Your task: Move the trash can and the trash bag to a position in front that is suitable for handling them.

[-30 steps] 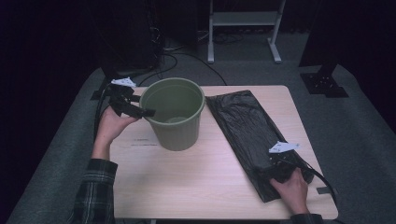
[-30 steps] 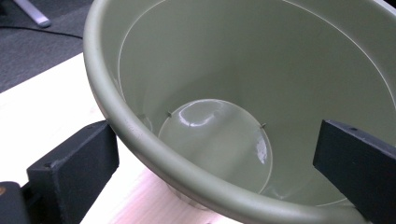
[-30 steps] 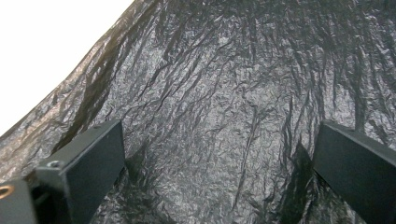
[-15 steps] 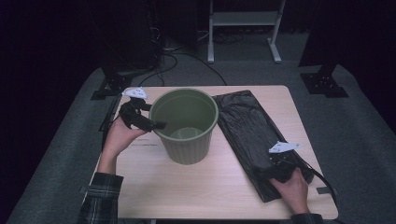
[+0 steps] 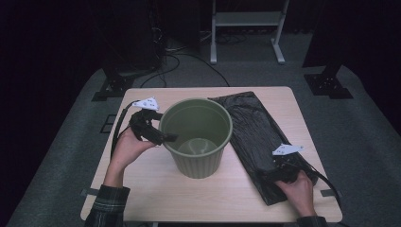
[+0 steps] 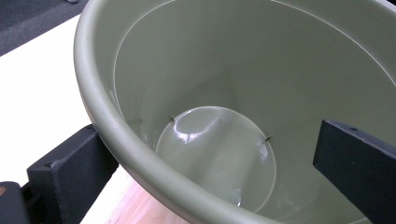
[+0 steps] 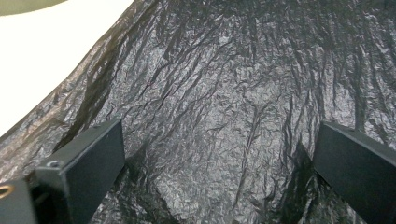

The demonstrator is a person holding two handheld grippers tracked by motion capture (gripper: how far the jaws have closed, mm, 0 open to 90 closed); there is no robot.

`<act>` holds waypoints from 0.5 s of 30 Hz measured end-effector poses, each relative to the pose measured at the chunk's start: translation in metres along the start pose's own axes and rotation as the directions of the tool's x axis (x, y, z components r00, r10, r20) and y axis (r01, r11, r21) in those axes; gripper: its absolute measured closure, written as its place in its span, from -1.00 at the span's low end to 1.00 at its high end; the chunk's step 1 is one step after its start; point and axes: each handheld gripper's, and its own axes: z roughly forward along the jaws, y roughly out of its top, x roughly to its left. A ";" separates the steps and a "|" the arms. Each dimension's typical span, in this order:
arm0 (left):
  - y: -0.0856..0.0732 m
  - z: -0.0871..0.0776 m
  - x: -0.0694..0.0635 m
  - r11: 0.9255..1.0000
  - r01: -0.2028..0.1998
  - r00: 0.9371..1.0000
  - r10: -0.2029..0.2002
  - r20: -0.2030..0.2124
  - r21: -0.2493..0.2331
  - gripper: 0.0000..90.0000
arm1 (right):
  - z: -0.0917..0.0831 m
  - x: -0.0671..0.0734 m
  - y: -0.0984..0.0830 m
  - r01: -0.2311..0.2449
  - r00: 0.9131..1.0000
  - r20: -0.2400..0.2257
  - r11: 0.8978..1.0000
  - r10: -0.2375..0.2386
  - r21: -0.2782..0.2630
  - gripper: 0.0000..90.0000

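Standing upright mid-worktop, the green bin has its left rim between the left hand-held gripper's wide-set jaws, one inside, one outside. Beside it, the right hand-held gripper rests open on the flat black bag, hand low.

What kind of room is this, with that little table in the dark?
Probably a lab or recording studio, not a home: a lone wooden table on grey carpet, black stand bases and loose cables behind it, dark surroundings, and a person working a green bin with handheld claws.
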 end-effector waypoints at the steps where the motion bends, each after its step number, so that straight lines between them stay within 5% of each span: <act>1: 0.000 0.001 -0.002 1.000 -0.003 1.000 0.003 0.003 0.001 -1.00 | 0.000 0.000 0.000 0.000 1.000 0.000 1.000 0.000 0.000 -0.98; 15: 0.002 0.006 -0.028 0.999 -0.030 0.999 0.030 0.015 0.011 -1.00 | 0.000 0.000 0.000 -0.003 1.000 0.002 1.000 0.003 0.000 -0.98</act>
